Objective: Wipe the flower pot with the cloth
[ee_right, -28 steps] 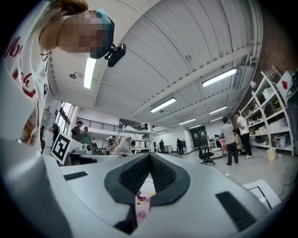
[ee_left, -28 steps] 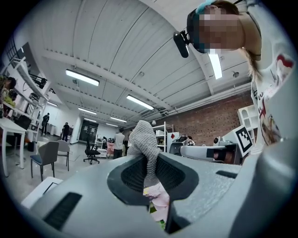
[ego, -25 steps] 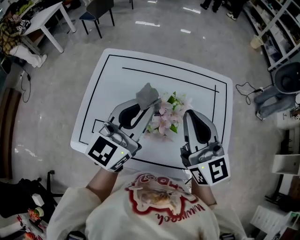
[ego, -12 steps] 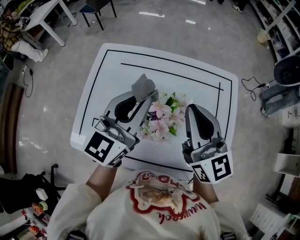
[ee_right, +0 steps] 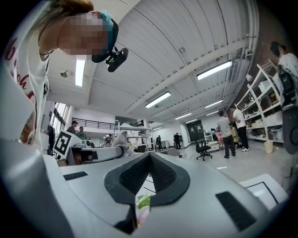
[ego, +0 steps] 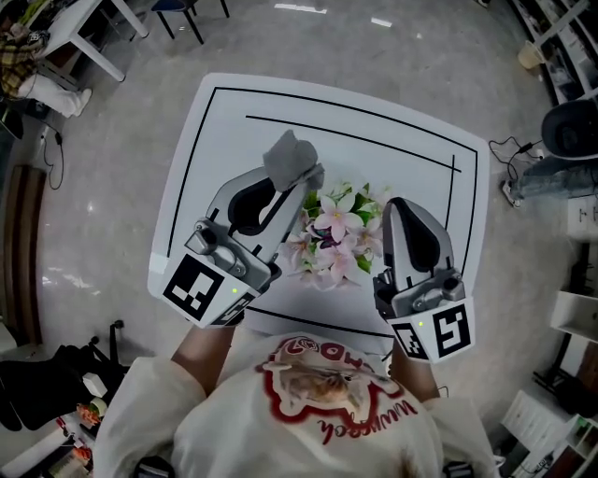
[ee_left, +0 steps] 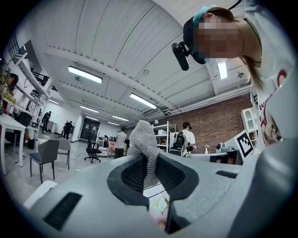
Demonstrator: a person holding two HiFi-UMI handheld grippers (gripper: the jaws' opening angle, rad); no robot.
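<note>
A bunch of pink and white flowers with green leaves (ego: 338, 231) stands on the white table (ego: 234, 121); the pot beneath is hidden by the blooms. My left gripper (ego: 301, 179) hovers just left of the flowers, shut on a grey knitted cloth (ego: 288, 159) that sticks up past its tips. In the left gripper view the cloth (ee_left: 142, 142) is pinched between the ribbed pads. My right gripper (ego: 394, 205) is level with the flowers on their right, shut with nothing in it; its pads (ee_right: 150, 163) meet in the right gripper view.
Black lines (ego: 374, 121) are drawn on the table. Grey floor surrounds it, with a chair (ego: 182, 7) and another table (ego: 89, 37) at the far left and cables (ego: 509, 154) at the right. Several people and shelves (ee_right: 260, 116) are in the room.
Both grippers sit farther up the picture, beside the flowers rather than short of them. The cloth stayed in the left gripper; the right gripper stayed shut.
</note>
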